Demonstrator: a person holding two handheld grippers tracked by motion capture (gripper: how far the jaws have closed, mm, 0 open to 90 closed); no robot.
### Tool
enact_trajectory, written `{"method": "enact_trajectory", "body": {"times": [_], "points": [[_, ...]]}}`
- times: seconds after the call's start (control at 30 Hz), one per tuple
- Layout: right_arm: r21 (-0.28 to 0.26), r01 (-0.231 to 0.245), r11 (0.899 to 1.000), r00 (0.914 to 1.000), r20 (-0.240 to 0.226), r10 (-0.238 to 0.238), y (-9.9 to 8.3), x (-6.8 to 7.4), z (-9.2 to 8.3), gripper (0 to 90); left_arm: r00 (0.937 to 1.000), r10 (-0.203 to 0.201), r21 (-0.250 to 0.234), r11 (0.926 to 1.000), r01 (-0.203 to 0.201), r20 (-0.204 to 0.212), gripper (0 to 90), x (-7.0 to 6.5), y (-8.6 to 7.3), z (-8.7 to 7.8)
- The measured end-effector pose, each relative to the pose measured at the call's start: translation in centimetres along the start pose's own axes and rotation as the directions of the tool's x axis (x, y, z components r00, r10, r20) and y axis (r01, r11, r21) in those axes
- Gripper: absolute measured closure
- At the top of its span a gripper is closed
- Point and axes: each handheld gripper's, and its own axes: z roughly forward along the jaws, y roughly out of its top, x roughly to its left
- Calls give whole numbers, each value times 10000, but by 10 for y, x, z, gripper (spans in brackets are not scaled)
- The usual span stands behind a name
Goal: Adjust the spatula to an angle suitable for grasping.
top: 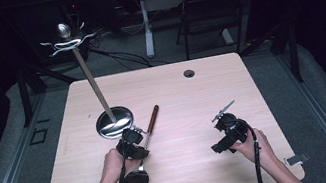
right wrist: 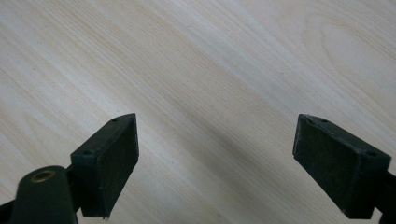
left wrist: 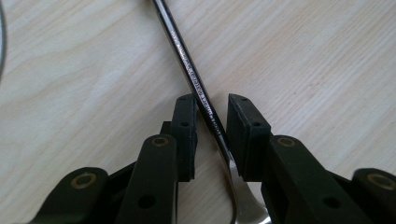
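Steel ladle [left wrist: 194,77] between left gripper [left wrist: 210,135] pads | stand base [top: 114,122] beside (touching unclear)

**Left gripper closing in on a metal handle**

The left gripper [left wrist: 211,140] has its two black jaws either side of a slim shiny steel utensil handle [left wrist: 187,60], which runs diagonally up across the pale wood-grain tabletop [left wrist: 317,60]. The left pad looks right up against the metal; there's a thin sliver of gap on the right pad, so a firm pinch can't be confirmed. Near the bottom edge the handle curves and widens. A dark curved rim [left wrist: 2,42] peeks in at the far left.
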Motion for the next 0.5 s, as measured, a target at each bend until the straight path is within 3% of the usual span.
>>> {"method": "enact_trajectory", "body": {"times": [0.23,0.33,0.5], "points": [[93,72,9999,10000,-35,-72,0,-2,0,142,9999,98,231,9997,-98,-32,754,10,-3,-3],[54,38,10000,10000,-23,-38,0,-2,0,141,9997,-210,345,9992,206,128,768,16,-6,-5],[167,70,9998,10000,-38,-70,0,-5,1,143,9993,-366,464,9983,361,91,792,26,-11,-8]]}}
